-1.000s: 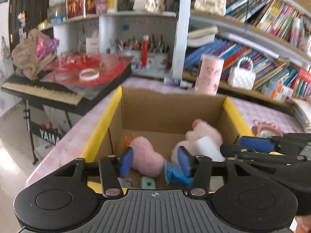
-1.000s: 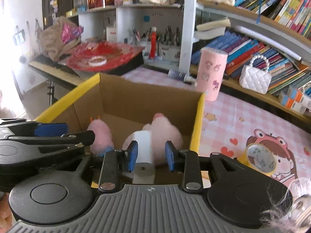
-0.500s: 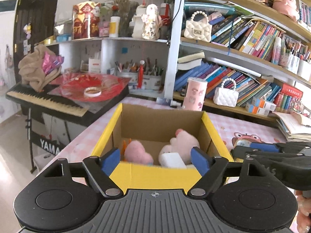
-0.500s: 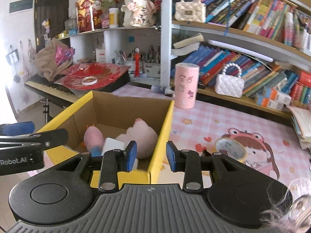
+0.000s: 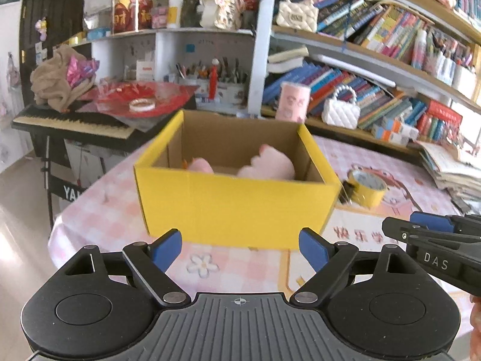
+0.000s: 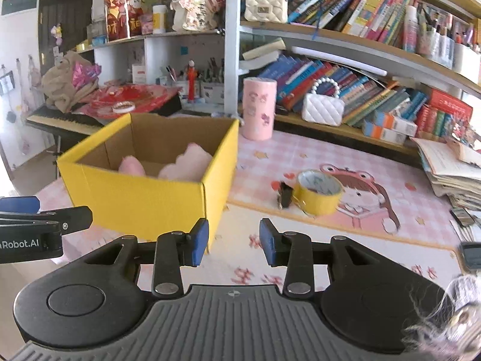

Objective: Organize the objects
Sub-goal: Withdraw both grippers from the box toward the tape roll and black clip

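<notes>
Left tool (image 5: 240, 251): is being held low in front of the yellow box, its blue pads spread wide apart with nothing between them.
Right tool (image 6: 234, 242): is being held just off the box's near right corner, its pads parted by a moderate gap and gripping nothing.
Yellow box (image 5: 237, 207): is sitting open-topped on the table, near its left edge; the brown cardboard inside is being shown in both views.
Pink plush toys (image 6: 186, 164): are lying inside the box, two soft pink shapes being seen above the front wall; anything deeper in the box is being hidden by that wall.
Yellow tape roll (image 6: 319, 192): is lying on the table to the right of the box, apart from it, on the cartoon frog print.
Black binder clip (image 6: 285, 197): is standing just beside the tape roll, on its left side.
Pink cylinder (image 6: 259, 109): is standing upright behind the box's right rear corner.
Table (image 6: 300, 258): is being covered by a pink checked cloth with flower prints.
Bookshelf (image 6: 375, 60): is being crowded with books and two white quilted handbags.
</notes>
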A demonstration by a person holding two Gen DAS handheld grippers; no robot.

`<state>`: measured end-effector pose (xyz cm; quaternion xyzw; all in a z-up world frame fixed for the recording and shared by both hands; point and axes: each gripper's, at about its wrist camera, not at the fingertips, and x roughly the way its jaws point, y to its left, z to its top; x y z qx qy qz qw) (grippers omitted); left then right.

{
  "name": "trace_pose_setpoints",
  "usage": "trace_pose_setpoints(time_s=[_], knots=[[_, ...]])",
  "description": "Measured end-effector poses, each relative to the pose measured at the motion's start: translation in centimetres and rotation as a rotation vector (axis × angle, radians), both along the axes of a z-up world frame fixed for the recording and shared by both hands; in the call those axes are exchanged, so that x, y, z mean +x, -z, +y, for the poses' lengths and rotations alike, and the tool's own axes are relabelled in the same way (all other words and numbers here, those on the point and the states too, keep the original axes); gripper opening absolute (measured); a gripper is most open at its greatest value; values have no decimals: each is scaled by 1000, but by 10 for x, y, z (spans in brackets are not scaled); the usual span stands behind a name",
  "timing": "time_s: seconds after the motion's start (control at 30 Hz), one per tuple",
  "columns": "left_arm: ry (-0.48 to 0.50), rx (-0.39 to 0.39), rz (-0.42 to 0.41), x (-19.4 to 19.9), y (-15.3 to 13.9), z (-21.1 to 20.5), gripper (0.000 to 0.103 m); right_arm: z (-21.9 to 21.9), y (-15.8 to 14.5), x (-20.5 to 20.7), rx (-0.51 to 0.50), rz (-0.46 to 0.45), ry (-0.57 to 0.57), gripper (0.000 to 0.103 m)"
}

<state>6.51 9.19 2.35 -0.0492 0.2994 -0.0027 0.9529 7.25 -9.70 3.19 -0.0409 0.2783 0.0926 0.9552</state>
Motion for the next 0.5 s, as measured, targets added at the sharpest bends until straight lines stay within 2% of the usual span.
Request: trace_pose_setpoints(time_s=[0.5], knots=[[131,22,65,-20,19,-42,88,-40,28,-39,0,80,161,41]])
